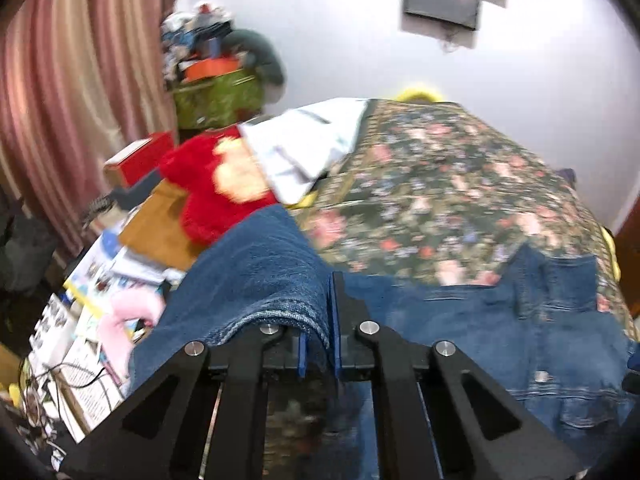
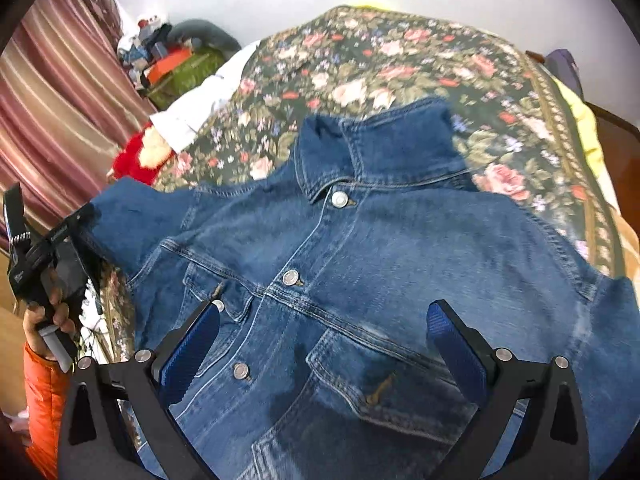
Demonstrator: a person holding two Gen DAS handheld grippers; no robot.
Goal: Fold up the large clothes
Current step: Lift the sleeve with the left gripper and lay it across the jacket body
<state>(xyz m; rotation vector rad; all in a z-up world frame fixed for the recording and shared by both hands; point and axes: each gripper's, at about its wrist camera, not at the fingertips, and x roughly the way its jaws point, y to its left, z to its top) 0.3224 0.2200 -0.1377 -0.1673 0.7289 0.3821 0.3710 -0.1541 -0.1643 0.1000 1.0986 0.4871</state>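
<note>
On the bed, over a flowered bedspread (image 2: 400, 64), a blue denim jacket (image 2: 380, 248) lies front up with its collar toward the far wall and its buttons closed down the middle. The right tongs (image 2: 324, 344) hover just above the chest of the jacket with their blue pads wide apart, one pad over each breast pocket, holding nothing. The left tongs (image 1: 318, 312) are closed on a fold of the jacket's sleeve (image 1: 256, 272), and the cloth drapes up and over the left finger, lifted off the bed. In the right wrist view the left gripper shows at the jacket's left shoulder, gripped by a hand (image 2: 44, 320) in an orange sleeve. Beyond the collar the bedspread runs bare to the far edge of the bed, leaving open room ahead and to the right, where a yellow sheet (image 2: 588, 136) peeks out along the bed's edge. The left side is crowded: a red plush toy (image 1: 208, 192) and a white cloth (image 1: 304, 148) sit at the bed's left edge, near the lifted sleeve, and past them lie boxes, papers (image 1: 92, 280) and a pink soft thing (image 1: 120, 320). A striped pink curtain (image 1: 68, 92) hangs behind, with a green bag (image 1: 220, 96) piled with odds and ends beside it.
</note>
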